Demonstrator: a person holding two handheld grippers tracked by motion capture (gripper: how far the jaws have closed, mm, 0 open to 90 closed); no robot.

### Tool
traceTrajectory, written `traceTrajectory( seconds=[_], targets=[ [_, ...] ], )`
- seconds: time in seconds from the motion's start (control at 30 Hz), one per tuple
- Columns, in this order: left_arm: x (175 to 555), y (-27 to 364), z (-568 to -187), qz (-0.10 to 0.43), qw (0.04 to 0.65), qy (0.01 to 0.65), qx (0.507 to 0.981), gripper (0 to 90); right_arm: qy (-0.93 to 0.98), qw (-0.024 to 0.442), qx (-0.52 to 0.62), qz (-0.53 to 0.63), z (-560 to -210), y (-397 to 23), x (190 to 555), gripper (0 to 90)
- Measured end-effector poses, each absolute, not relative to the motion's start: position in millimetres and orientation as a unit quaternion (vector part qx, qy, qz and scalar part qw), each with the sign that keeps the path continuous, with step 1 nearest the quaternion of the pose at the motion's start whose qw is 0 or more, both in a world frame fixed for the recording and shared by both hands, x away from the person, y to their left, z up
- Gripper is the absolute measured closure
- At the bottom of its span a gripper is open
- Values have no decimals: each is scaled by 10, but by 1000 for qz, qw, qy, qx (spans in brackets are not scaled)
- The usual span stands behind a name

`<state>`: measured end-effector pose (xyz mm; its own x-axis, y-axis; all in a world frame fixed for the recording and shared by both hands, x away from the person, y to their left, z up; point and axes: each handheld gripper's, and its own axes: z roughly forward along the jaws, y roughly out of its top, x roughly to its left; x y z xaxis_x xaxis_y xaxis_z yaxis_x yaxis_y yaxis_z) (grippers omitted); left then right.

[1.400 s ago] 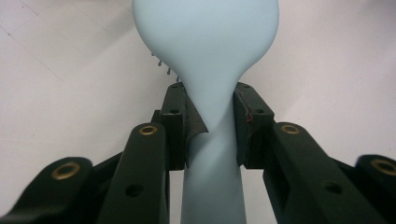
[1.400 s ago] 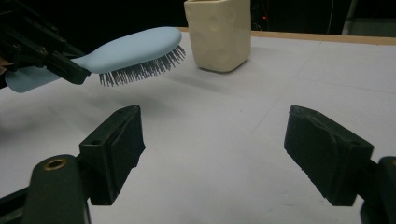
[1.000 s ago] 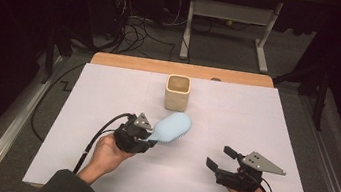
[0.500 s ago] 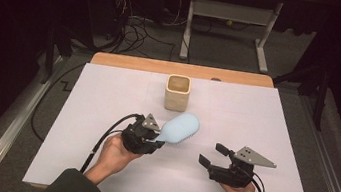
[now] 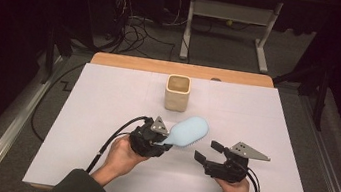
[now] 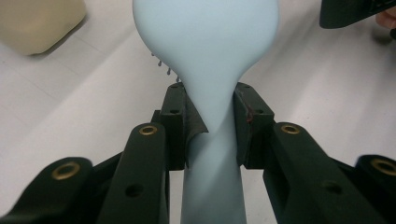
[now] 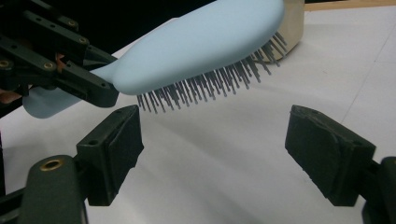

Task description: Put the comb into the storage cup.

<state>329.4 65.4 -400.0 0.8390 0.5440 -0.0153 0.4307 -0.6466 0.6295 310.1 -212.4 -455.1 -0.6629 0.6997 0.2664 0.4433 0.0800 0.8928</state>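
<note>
Hairbrush [image 6: 205, 42] handle end below frame edge

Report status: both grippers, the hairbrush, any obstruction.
Left gripper shut on blue hairbrush, bristles down, off the table. Right gripper open, empty, near the brush head. Beige cup behind; nothing between.

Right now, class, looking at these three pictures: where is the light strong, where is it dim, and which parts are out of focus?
High view: the white table cover is evenly lit, the room behind it nearly black. Left gripper view: the pale blue hairbrush is soft and blurred up close, as is the beige cup. Right gripper view: the bristles look sharp and cast a faint shadow, and the near pads are slightly soft.
</note>
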Motion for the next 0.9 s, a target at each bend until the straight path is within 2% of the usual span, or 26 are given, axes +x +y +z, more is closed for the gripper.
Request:
traceTrajectory(
  seconds=[0.9],
  targets=[
    [3253, 529, -4044, 86, 326, 260, 905, 691, 710, 51, 416, 565, -4582, -1973, 3248, 159]
  ],
)
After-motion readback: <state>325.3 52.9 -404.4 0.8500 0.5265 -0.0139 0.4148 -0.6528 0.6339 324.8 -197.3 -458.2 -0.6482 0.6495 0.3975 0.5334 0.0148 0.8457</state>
